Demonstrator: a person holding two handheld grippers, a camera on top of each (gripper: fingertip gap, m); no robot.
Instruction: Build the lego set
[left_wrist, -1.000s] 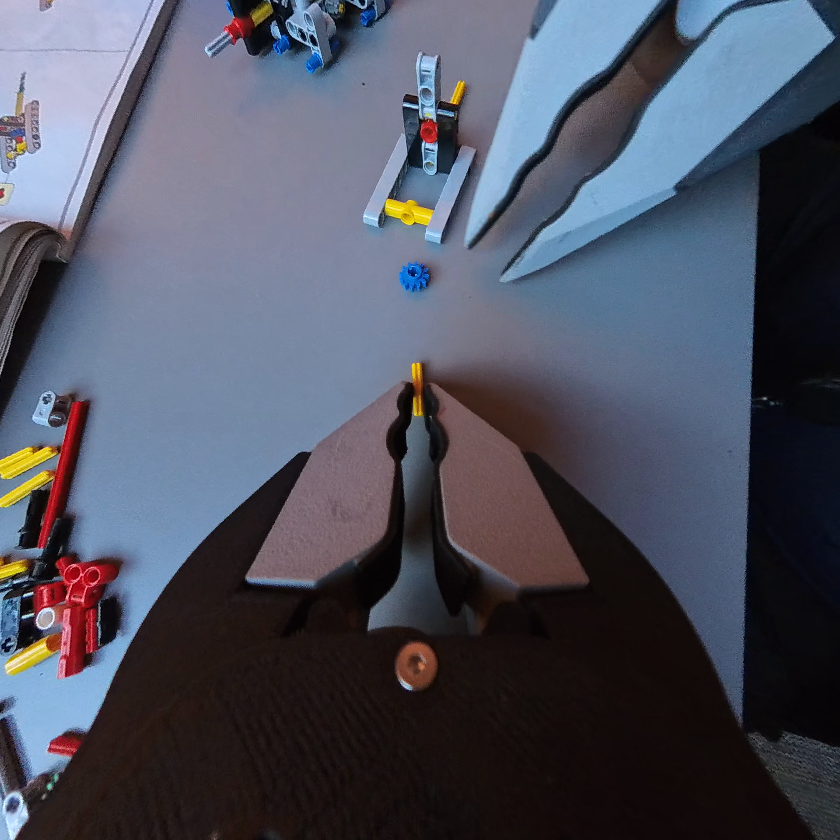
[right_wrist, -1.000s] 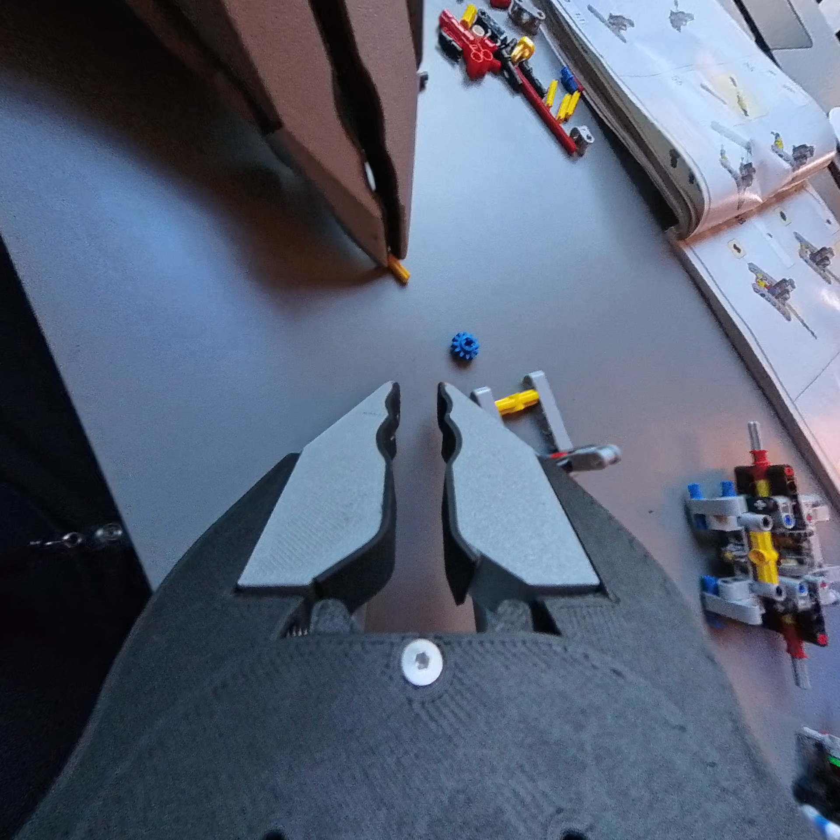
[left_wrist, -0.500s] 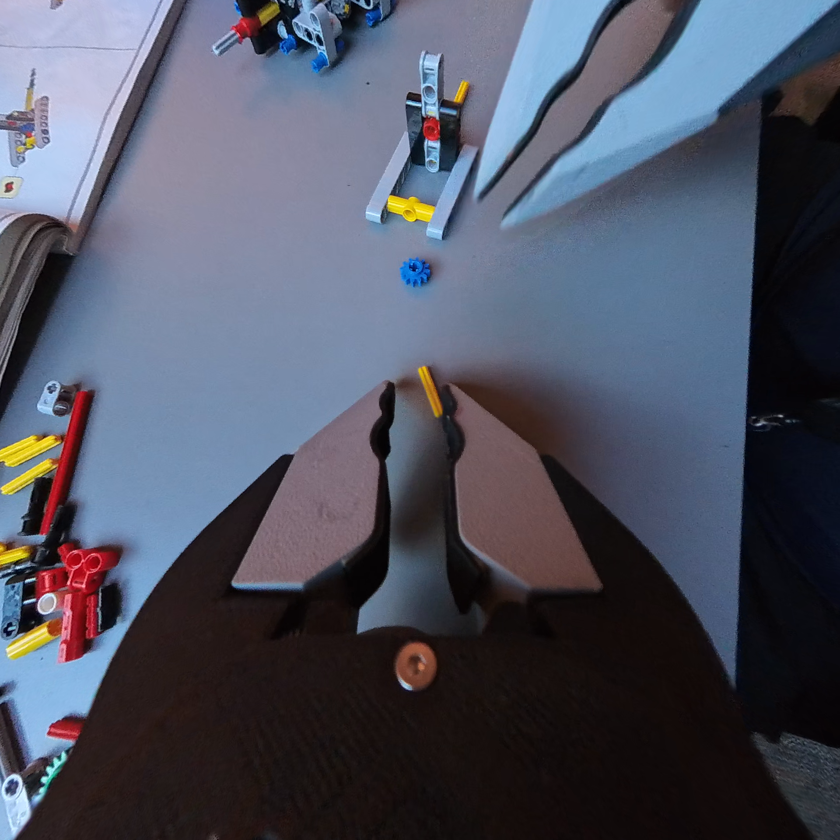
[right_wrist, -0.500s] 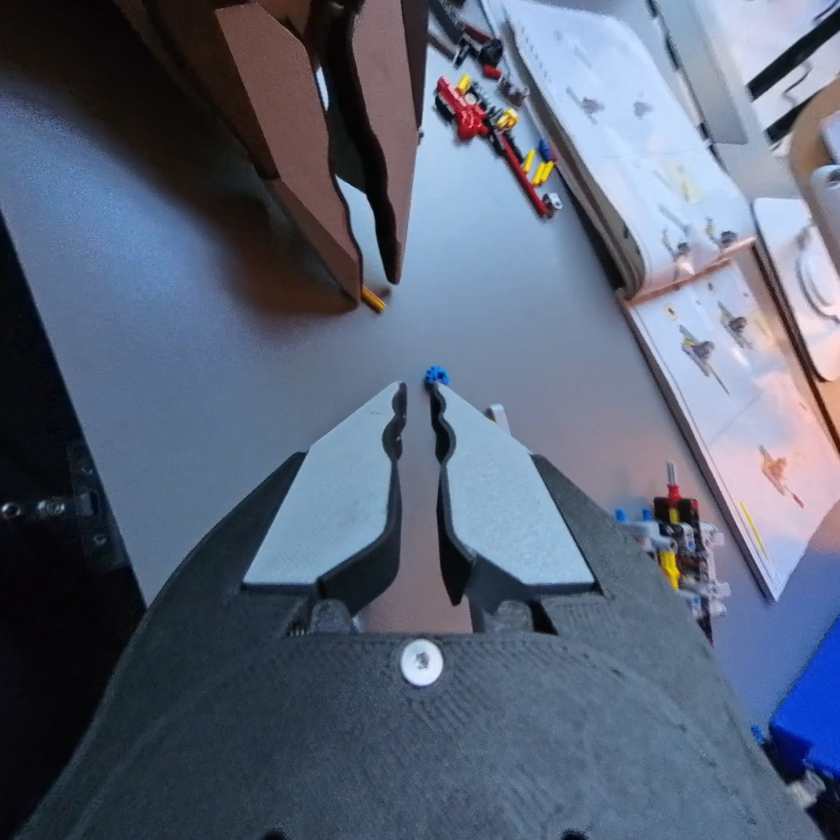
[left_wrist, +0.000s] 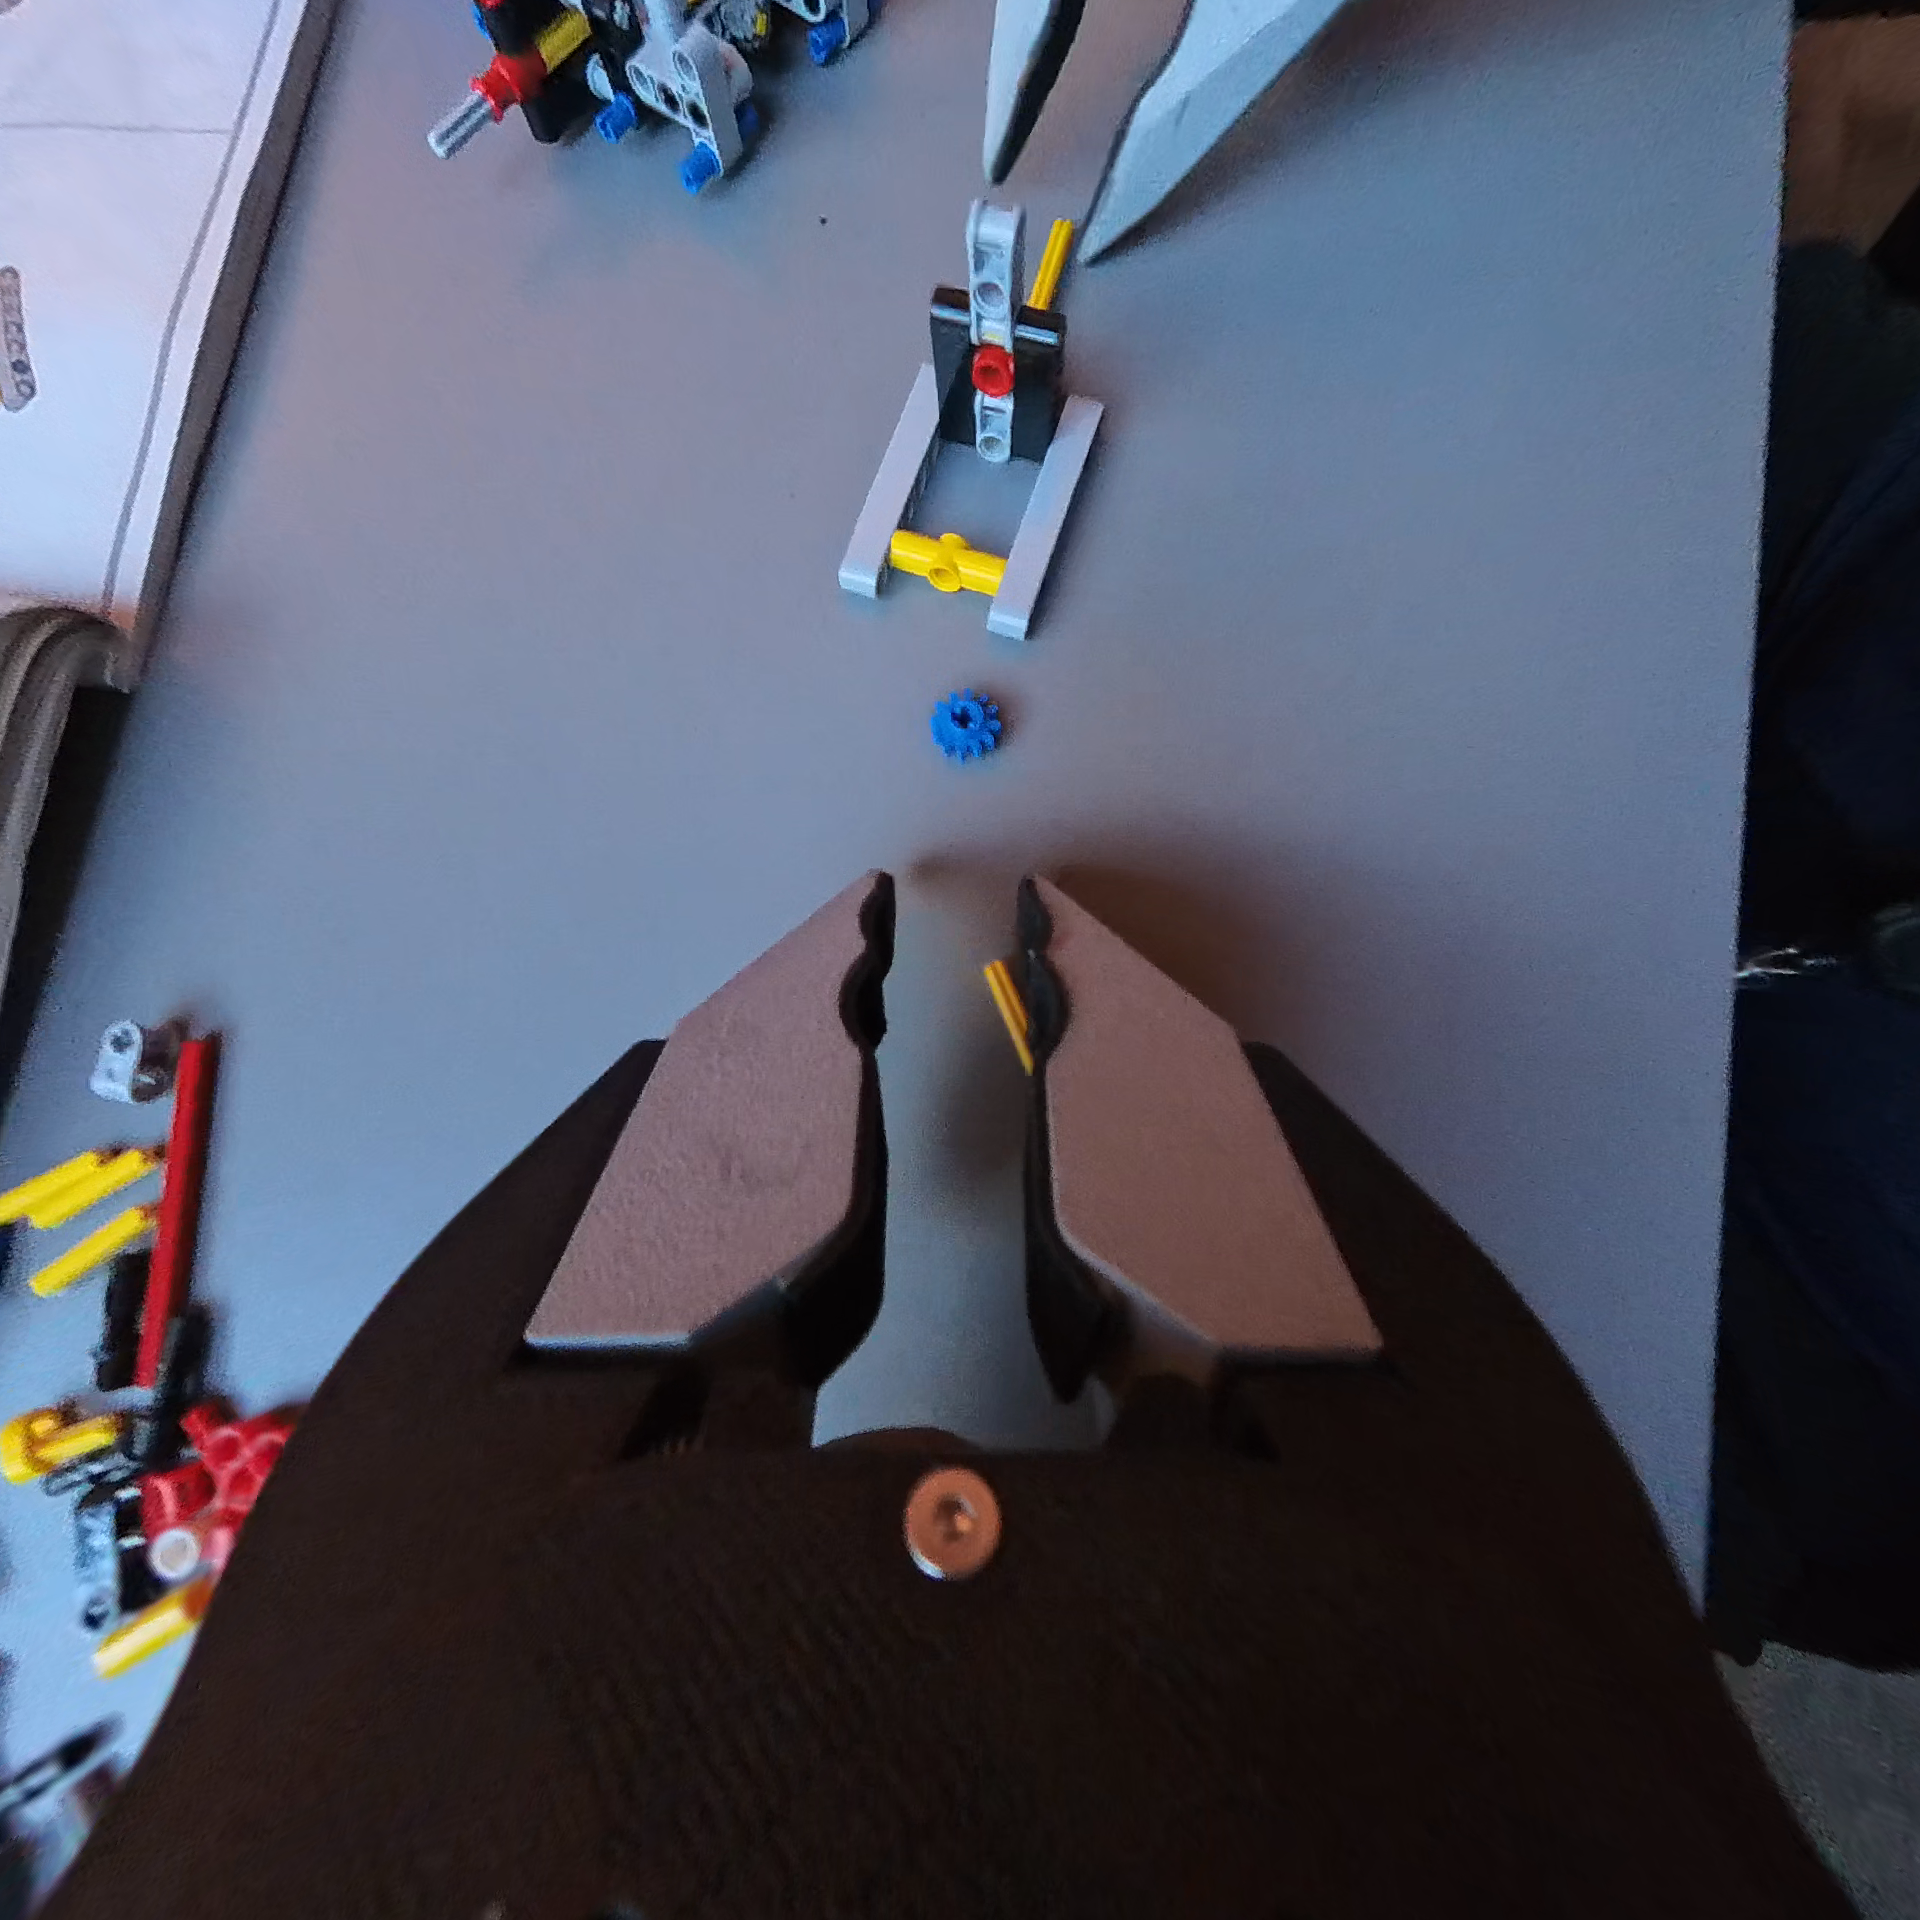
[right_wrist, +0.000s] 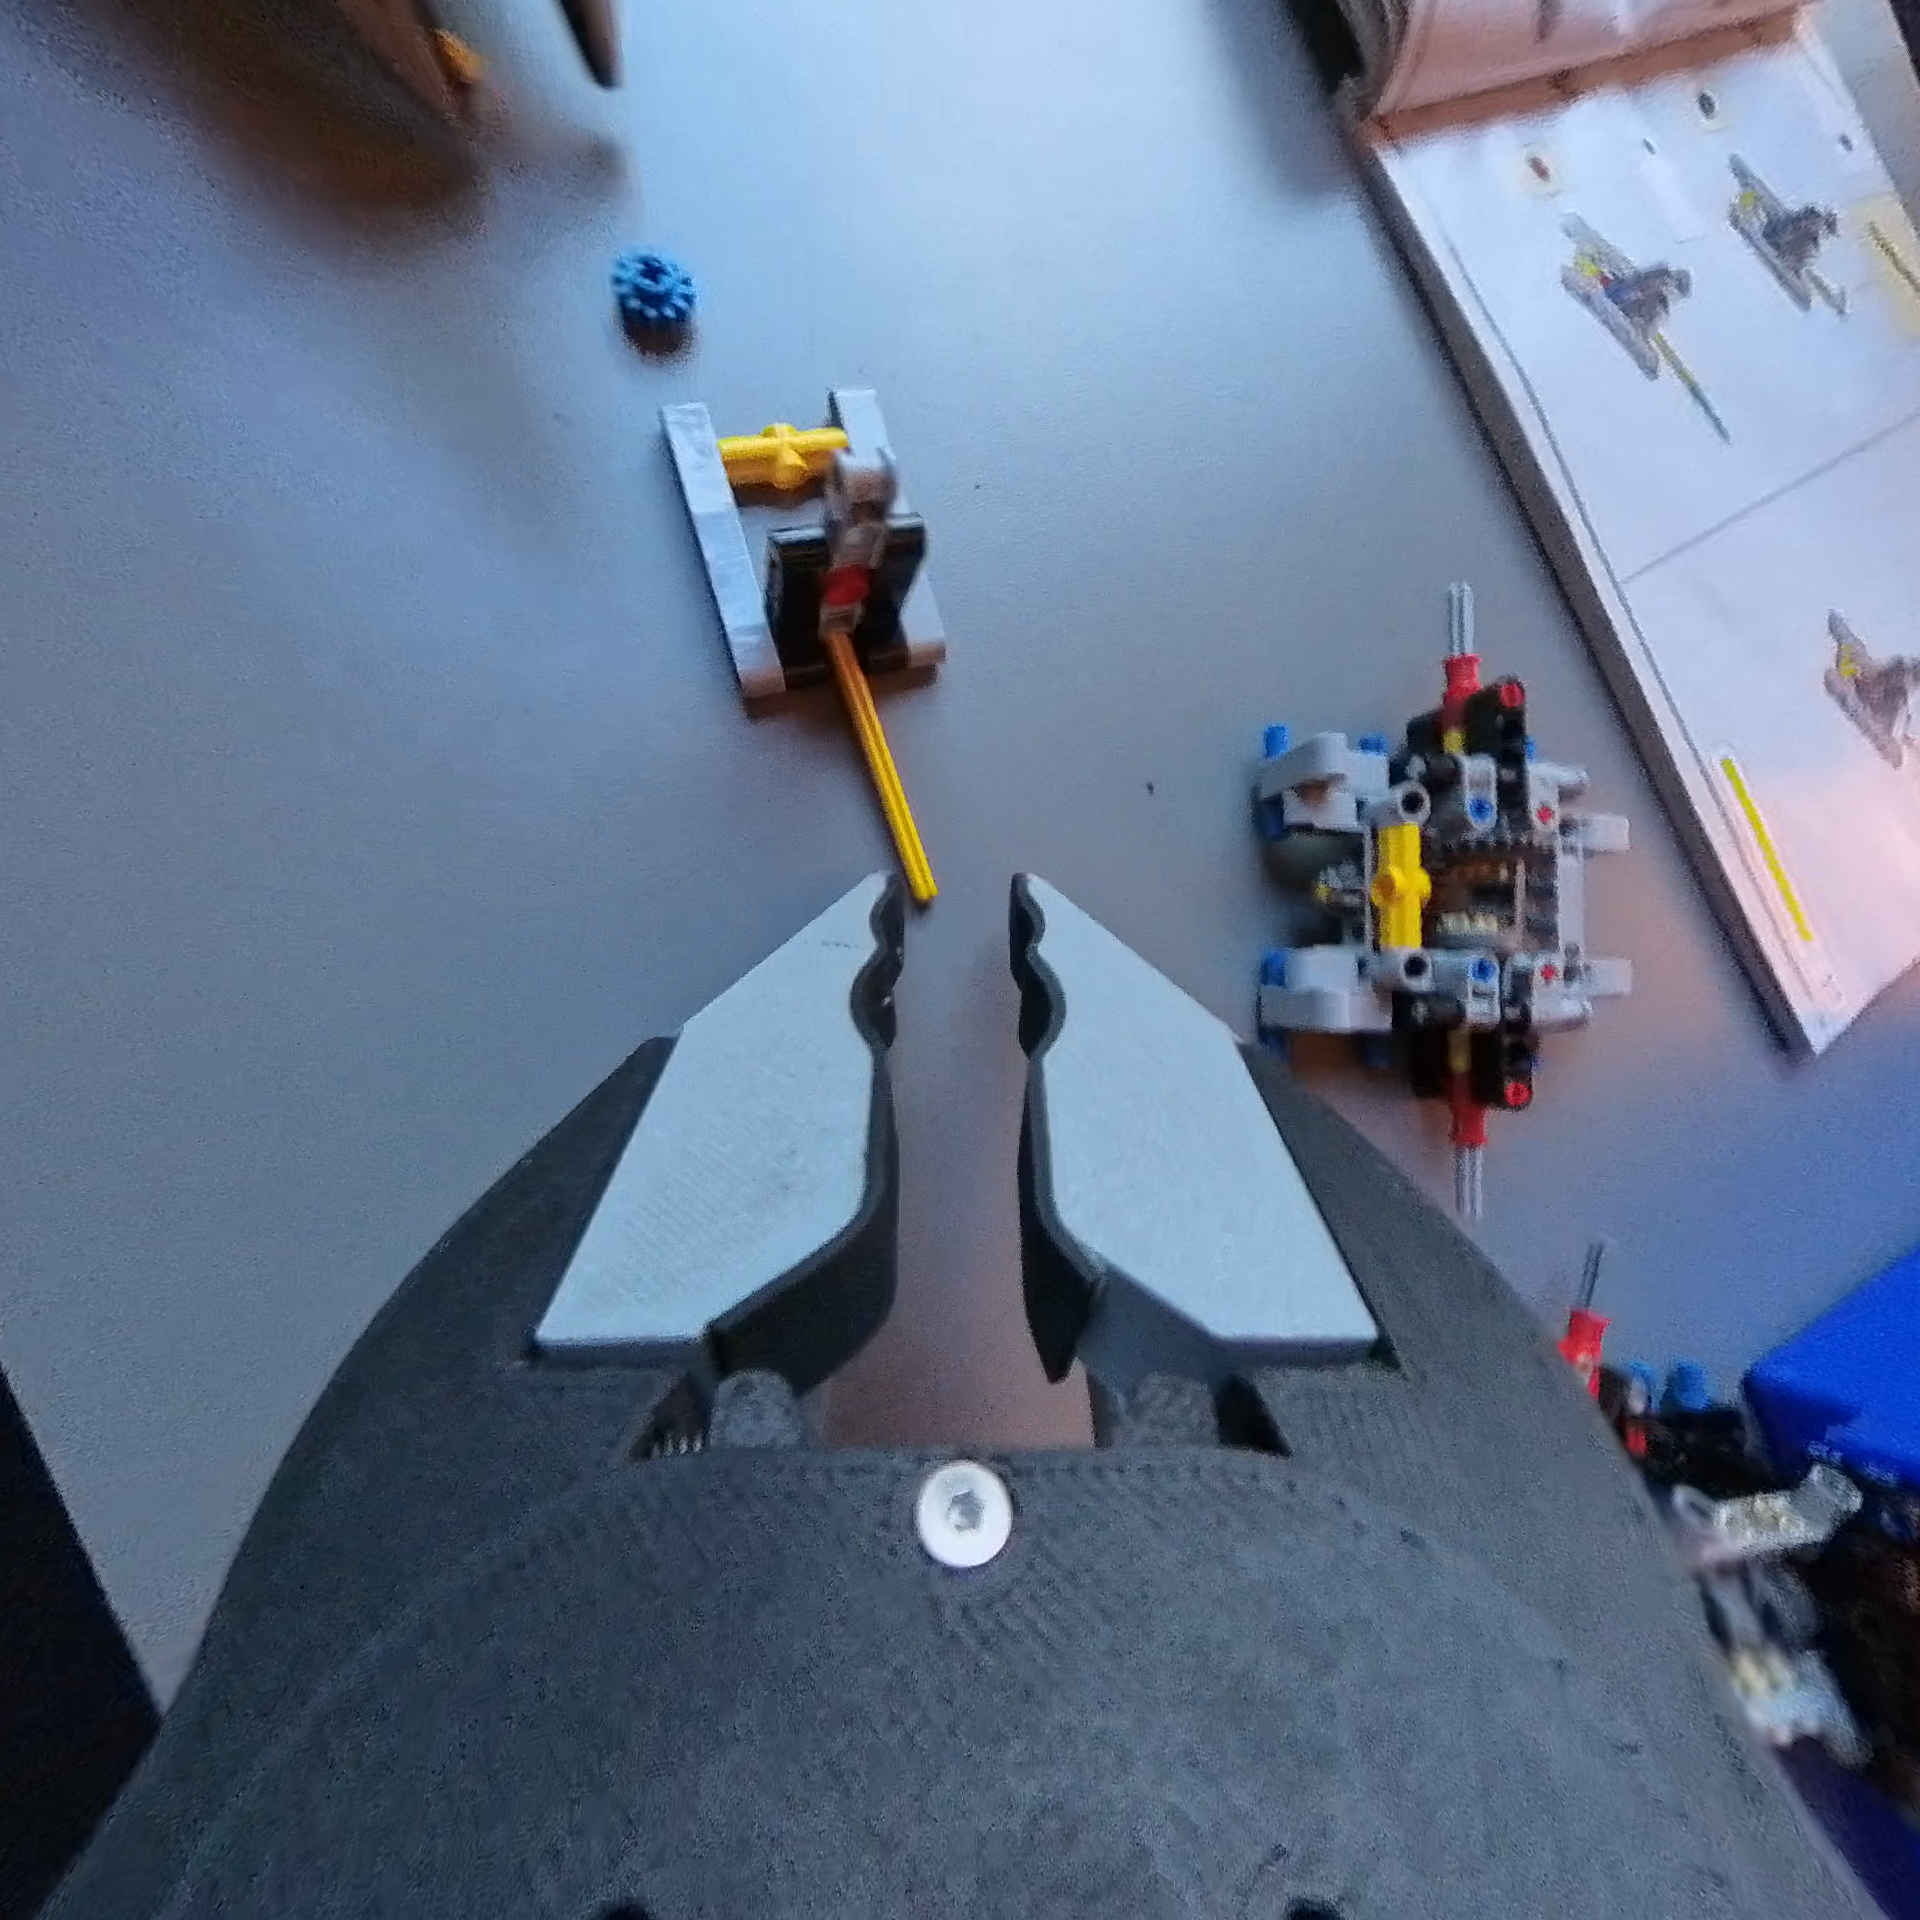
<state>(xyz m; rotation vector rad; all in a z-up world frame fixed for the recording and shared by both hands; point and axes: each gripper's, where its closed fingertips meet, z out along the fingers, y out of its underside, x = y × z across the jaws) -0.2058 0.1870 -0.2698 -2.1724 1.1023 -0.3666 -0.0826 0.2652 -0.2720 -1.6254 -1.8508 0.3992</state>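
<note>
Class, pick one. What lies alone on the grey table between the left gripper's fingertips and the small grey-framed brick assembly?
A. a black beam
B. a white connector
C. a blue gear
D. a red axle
C: the blue gear lies by itself between the left gripper and the grey-framed assembly.

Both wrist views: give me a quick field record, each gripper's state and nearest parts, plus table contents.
left gripper: open; short yellow rod lies against one finger, not clamped
right gripper: open, nothing between fingers; tip of long yellow rod just ahead
small frame: grey and black, long yellow rod sticks out of it
blue gear: loose on table
larger model: beside booklet
</note>
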